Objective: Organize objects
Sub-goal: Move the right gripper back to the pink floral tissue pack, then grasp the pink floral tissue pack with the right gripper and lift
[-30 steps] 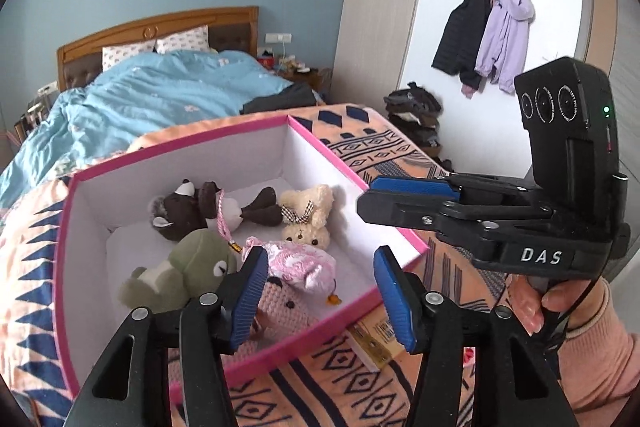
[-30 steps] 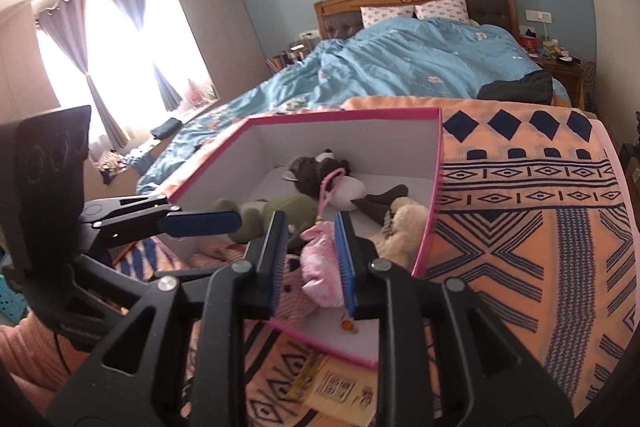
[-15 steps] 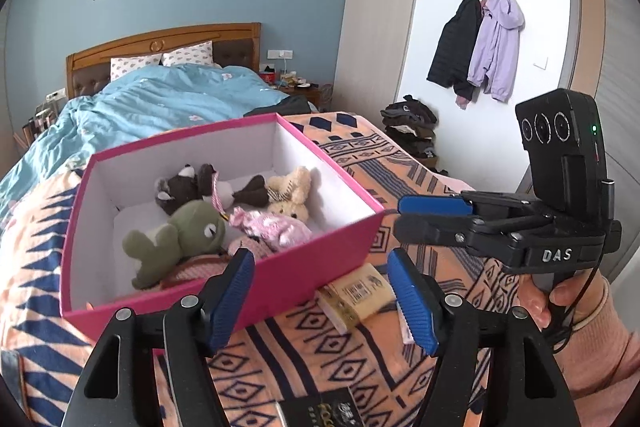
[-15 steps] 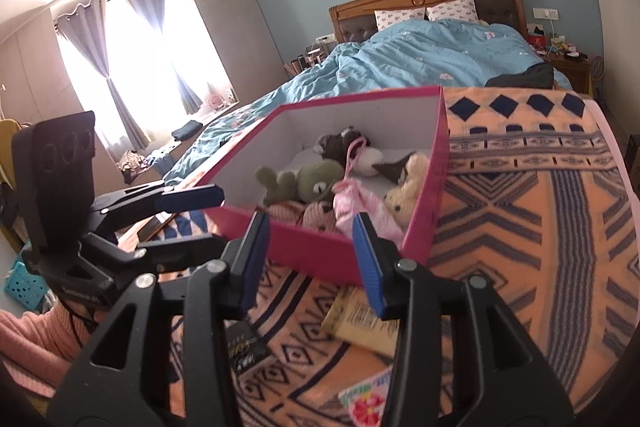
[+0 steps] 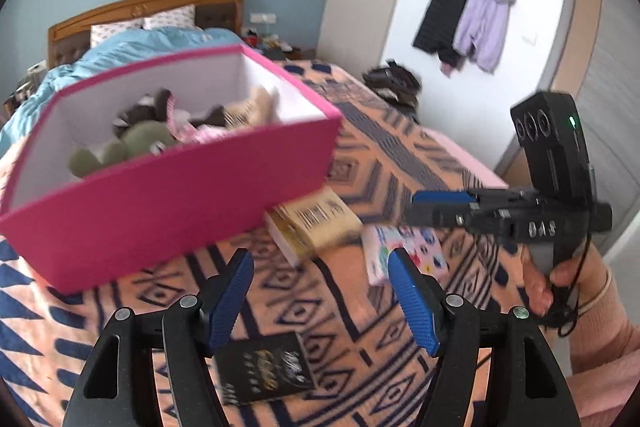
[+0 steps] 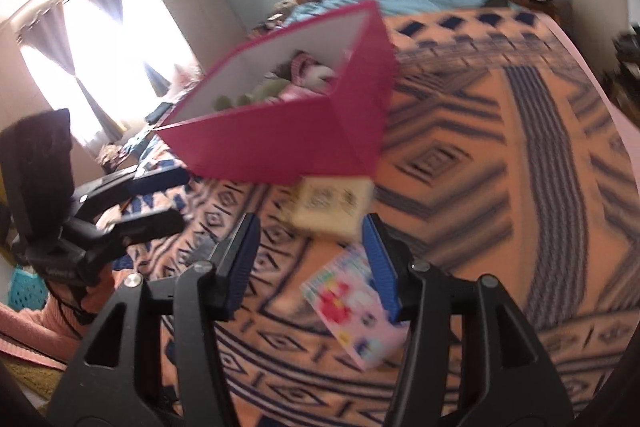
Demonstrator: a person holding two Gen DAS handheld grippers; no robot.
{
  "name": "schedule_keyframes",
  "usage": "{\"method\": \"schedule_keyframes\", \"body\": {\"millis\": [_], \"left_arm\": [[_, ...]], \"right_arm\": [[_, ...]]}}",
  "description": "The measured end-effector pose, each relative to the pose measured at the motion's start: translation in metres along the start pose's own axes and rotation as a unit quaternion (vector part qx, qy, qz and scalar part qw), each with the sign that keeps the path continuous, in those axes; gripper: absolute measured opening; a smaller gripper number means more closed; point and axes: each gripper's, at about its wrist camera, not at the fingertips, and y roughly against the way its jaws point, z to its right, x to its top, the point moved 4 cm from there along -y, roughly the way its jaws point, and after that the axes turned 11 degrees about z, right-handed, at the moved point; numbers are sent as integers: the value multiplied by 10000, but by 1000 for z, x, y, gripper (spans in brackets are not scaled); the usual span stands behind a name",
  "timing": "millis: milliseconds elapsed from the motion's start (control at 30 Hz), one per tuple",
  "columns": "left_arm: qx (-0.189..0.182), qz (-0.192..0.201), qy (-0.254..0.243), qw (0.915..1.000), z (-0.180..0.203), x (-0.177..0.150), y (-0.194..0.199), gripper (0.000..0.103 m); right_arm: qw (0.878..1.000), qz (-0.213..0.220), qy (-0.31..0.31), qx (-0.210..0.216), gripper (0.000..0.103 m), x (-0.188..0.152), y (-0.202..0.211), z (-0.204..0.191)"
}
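A pink box [image 5: 168,183] holding several plush toys [image 5: 132,143] sits on the patterned blanket; it also shows in the right wrist view [image 6: 292,131]. A beige book [image 5: 316,223] lies by its near corner, a pink colourful book [image 5: 404,251] to its right, and a black book [image 5: 264,367] nearer me. My left gripper [image 5: 320,299] is open and empty above the black book. My right gripper [image 6: 312,259] is open and empty, over the beige book [image 6: 332,203] and the pink book [image 6: 356,311]. It also shows in the left wrist view [image 5: 440,207].
The orange and navy blanket [image 6: 500,147] covers the bed end. A blue duvet [image 5: 132,47] and wooden headboard lie beyond the box. Coats [image 5: 472,23] hang on the right wall. Bright curtained windows [image 6: 92,59] are at the left.
Both grippers have drawn back from the box and dropped lower. The right gripper let go of the pink plush toy, which now lies in the box, and opened wider. Three books came into view.
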Motion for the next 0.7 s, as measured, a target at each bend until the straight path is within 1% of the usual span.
{"method": "schedule_keyframes", "body": {"millis": [133,233,367,400,533,600,633,667,700], "left_arm": [[-176,-151,-63,9997,14,-9,-10,71],[-286,-251,-81,9992,21,-13,-16,71],[-426,-442,-56,9981,27,-18,-26,69],[-460,-490,-44,9977,29,-19,-29,68],[-615,-684,58,9957,30,-26,-36,59],[-642,-751,128,9950,29,-29,-38,59],[-651,-799,173,9945,28,-31,-40,56],[-688,-856,235,9937,27,-33,-41,49],[-733,-922,312,9925,25,-36,-41,47]], "right_arm": [[9991,-100,-254,-334,55,-14,6,24],[9981,-134,-418,-424,55,-22,11,35],[9977,-209,-494,-425,55,-30,11,37],[9976,-231,-504,-412,55,-31,9,37],[9983,-300,-466,-198,55,-35,4,27],[9984,-321,-452,-63,55,-36,-1,20],[9984,-337,-446,11,55,-36,-3,16],[9984,-359,-429,71,55,-37,-6,13],[9983,-385,-409,148,55,-38,-10,8]]}}
